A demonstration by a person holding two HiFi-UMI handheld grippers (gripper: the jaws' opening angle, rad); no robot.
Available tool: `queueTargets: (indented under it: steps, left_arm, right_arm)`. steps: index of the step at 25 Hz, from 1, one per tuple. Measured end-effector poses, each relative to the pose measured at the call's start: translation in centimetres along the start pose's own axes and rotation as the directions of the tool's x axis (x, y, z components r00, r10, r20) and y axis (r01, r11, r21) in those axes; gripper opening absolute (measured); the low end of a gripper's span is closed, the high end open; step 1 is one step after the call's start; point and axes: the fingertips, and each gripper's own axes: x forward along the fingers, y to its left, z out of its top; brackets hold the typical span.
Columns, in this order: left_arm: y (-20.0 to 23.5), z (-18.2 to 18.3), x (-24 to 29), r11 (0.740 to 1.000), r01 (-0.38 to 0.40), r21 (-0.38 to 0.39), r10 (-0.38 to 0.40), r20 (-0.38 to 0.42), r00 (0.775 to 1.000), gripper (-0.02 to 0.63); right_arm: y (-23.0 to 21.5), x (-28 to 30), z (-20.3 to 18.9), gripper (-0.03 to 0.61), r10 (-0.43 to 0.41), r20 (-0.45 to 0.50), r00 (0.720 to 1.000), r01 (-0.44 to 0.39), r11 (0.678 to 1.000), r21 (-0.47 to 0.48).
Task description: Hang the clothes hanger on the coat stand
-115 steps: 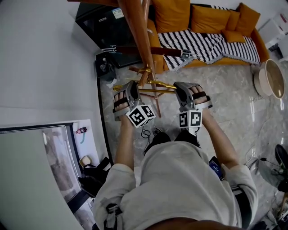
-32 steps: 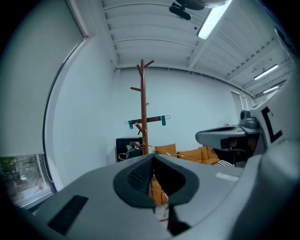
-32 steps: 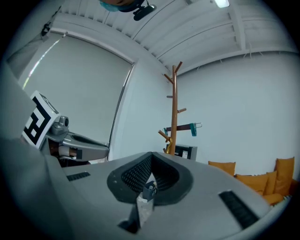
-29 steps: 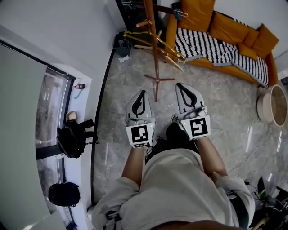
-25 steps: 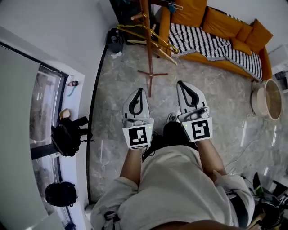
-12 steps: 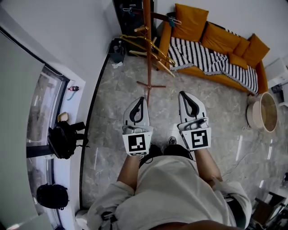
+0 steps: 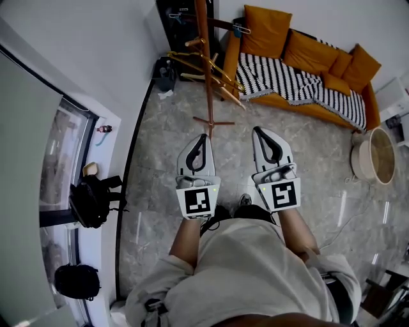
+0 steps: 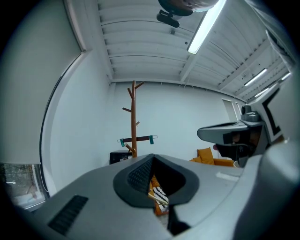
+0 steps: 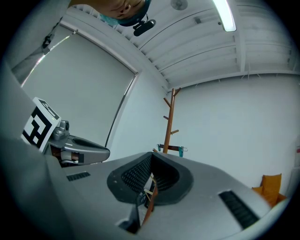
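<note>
The wooden coat stand [image 7: 206,64] rises from the marble floor ahead of me, near the sofa. A golden-wood clothes hanger [image 7: 203,69] hangs from one of its lower pegs, and a dark hanger with teal clips [image 7: 214,23] hangs higher up. Both grippers sit side by side well back from the stand, apart from it. My left gripper [image 7: 199,138] is shut and empty, and so is my right gripper [image 7: 264,131]. In the left gripper view the stand [image 8: 134,117] and the clip hanger [image 8: 136,139] stand beyond the closed tips [image 8: 153,157]. The right gripper view shows the stand [image 9: 169,123] past its closed tips [image 9: 152,153].
An orange sofa [image 7: 307,51] with a striped blanket [image 7: 287,73] lines the far wall. A black cabinet [image 7: 174,19] stands behind the stand. A round tub [image 7: 370,154] is at the right, a black backpack [image 7: 89,199] and another bag [image 7: 73,281] lie by the window at the left.
A few seconds back both grippers were up at the stand by the golden hanger; now they are drawn back from it, shut and empty, and the hanger stays on its peg.
</note>
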Motion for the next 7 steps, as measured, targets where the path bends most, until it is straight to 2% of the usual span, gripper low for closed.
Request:
queueTargets:
  steps: [7]
  left_arm:
    - [-0.11,-0.46,0.34,1.000,0.017,0.023,-0.017,-0.028,0.999,0.009]
  right_arm:
    - [-0.01,-0.28,0.01,0.005,0.005,0.003,1.000,-0.005,1.000,-0.005]
